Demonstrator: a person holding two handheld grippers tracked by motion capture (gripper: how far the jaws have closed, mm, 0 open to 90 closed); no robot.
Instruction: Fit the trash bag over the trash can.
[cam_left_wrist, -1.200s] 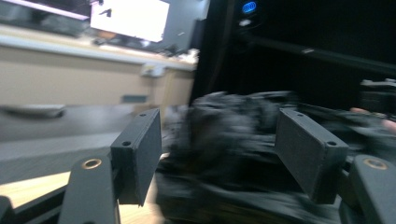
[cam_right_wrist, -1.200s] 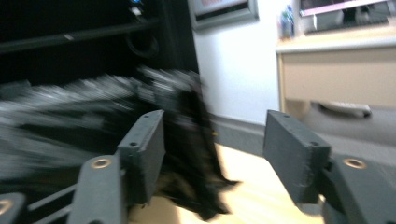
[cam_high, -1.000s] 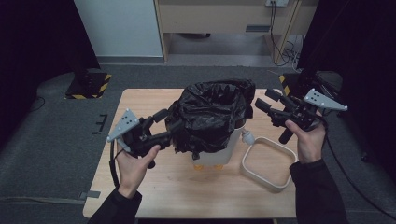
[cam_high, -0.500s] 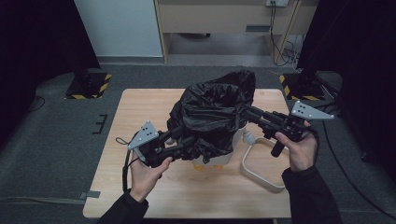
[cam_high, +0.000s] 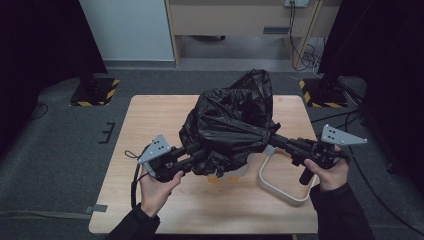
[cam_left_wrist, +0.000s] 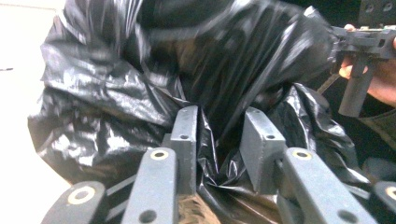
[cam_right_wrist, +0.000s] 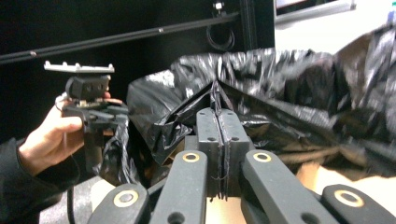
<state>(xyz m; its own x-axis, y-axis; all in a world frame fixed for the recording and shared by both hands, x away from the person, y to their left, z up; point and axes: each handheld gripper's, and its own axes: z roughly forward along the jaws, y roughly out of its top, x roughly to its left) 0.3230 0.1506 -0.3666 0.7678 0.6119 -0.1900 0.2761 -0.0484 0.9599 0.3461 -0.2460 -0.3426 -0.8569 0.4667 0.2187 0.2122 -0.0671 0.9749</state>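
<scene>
A crumpled black bin bag (cam_high: 230, 125) covers a white bin (cam_high: 241, 172) at the middle of the table (cam_high: 150, 120). My left gripper (cam_high: 200, 152) is at the bag's lower left side. In the left gripper view its jaws have just been closing. The left gripper (cam_left_wrist: 219, 130) still shows a gap between the jaws, and a loose fold of the bag (cam_left_wrist: 140, 84) lies in that gap. My right gripper (cam_high: 272, 140) is at the bag's right edge. Its jaws have just closed, and in its own view the right gripper (cam_right_wrist: 217, 116) is shut on a pinched ridge of the bag (cam_right_wrist: 299, 88).
A pale rounded ring (cam_high: 280, 192) lies flat on the table by the right hand. Dark floor surrounds the table, with yellow-black striped bases (cam_high: 95, 92) at the back left and back right. A wooden cabinet (cam_high: 235, 20) stands behind.
Both hands have come down and inward onto the bag. The right jaws have shut on its edge and the left jaws have narrowed. The bag's top now stands up higher.
</scene>
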